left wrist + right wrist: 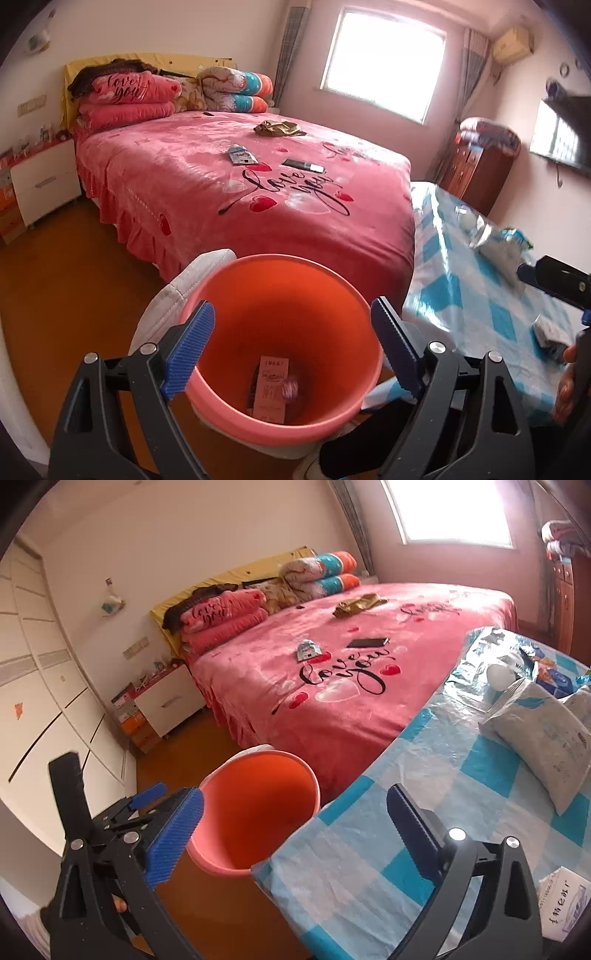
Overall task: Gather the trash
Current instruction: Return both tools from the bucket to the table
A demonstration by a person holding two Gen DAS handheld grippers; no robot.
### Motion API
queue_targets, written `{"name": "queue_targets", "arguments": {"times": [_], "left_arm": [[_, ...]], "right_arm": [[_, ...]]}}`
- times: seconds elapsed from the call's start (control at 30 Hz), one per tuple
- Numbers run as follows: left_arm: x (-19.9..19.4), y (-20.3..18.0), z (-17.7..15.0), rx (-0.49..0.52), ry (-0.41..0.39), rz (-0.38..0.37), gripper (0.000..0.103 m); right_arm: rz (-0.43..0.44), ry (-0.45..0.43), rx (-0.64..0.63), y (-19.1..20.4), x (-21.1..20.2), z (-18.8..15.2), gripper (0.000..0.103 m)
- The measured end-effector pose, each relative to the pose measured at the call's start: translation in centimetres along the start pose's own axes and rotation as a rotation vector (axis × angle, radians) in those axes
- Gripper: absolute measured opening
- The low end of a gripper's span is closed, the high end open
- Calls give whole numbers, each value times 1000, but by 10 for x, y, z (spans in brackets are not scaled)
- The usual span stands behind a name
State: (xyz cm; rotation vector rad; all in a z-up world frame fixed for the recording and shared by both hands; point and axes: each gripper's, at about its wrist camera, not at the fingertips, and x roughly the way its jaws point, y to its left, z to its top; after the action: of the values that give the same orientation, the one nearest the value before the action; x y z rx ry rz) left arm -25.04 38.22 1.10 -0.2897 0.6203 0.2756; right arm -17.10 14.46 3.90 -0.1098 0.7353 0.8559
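An orange bucket (280, 295) stands on the floor between the bed and the table. A pink carton (271, 387) and a small round purple wrapper (290, 387) lie at its bottom. My left gripper (291, 314) hangs open over the bucket's mouth, with nothing between its fingers. My right gripper (295, 795) is open and empty above the table corner, beside the bucket (258, 801). On the checked table (369, 867) lie a white bag (535, 734), a clear bottle (498, 675), a blue wrapper (554, 679) and a white pack (561, 897).
The pink bed (207, 177) carries a blue-white wrapper (240, 153), a flat black item (301, 164) and an olive cloth (277, 127). A white cushion (184, 280) leans behind the bucket. A nightstand (44, 181) stands left, a wooden cabinet (476, 166) at the back right.
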Motion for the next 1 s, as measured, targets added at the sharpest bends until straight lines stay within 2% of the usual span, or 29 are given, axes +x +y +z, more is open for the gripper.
{"name": "queue_targets", "arguments": {"times": [0.07, 0.2, 0.3, 0.47, 0.67, 0.77, 1.0], "left_arm": [[-2, -10, -2, 35, 2, 6, 87], [-4, -29, -7, 95, 26, -46, 87], [-9, -41, -8, 133, 20, -57, 87], [-12, -57, -3, 140, 26, -58, 87], [-11, -76, 2, 129, 108, -83, 87], [-11, -89, 3, 144, 136, -90, 87], [-10, -134, 7, 208, 178, -109, 87]], "right_arm": [[25, 8, -5, -3, -2, -5, 98], [53, 21, 34, -10, -7, -10, 98], [78, 17, 70, -18, -13, -13, 98], [68, -24, 104, -29, -31, -17, 98], [91, -59, 155, -53, -47, -21, 98], [71, -69, 172, -67, -55, -23, 98], [-50, -111, 244, -111, -82, -27, 98]]}}
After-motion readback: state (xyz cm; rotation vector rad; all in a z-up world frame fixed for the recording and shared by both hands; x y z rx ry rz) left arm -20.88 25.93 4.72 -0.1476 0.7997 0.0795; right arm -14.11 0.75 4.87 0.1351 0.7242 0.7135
